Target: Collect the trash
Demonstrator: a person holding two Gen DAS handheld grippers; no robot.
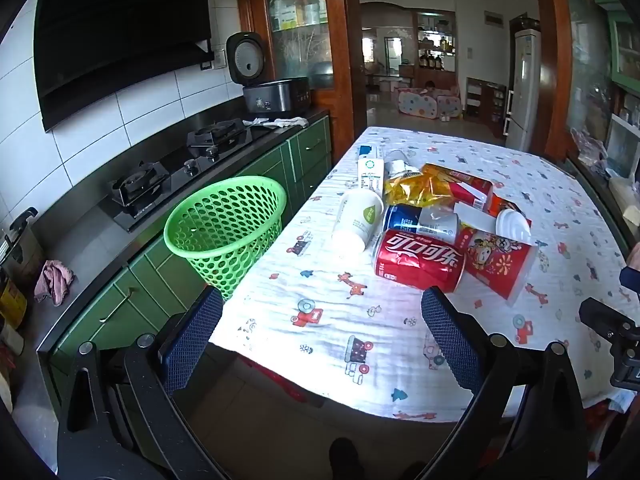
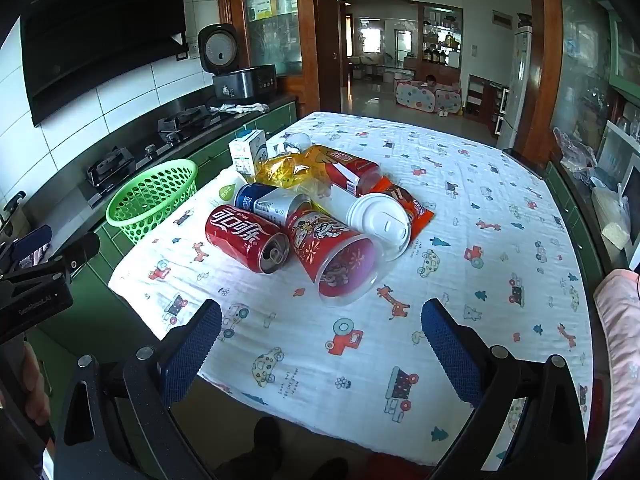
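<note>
A pile of trash lies on the patterned tablecloth (image 1: pixel 320 320): a red cola can (image 1: pixel 418 260) (image 2: pixel 246 238) on its side, a red printed plastic cup (image 1: pixel 498 262) (image 2: pixel 334 258), a blue and silver can (image 1: pixel 420 222) (image 2: pixel 268 200), a white paper cup (image 1: pixel 356 216), a white lid (image 2: pixel 380 220), yellow wrappers (image 1: pixel 416 188) (image 2: pixel 284 170) and a milk carton (image 1: pixel 370 174) (image 2: pixel 248 150). A green mesh basket (image 1: pixel 226 228) (image 2: pixel 152 198) stands at the table's left edge, empty. My left gripper (image 1: pixel 322 328) is open near the front edge, short of the cola can. My right gripper (image 2: pixel 320 340) is open, short of the red cup.
A dark counter with a gas stove (image 1: pixel 176 168) and a rice cooker (image 1: pixel 272 88) runs along the left, above green cabinets (image 1: pixel 132 296). A pink cloth (image 1: pixel 54 280) lies on the counter. A doorway (image 1: pixel 412 60) opens beyond the table. Shelves line the right wall.
</note>
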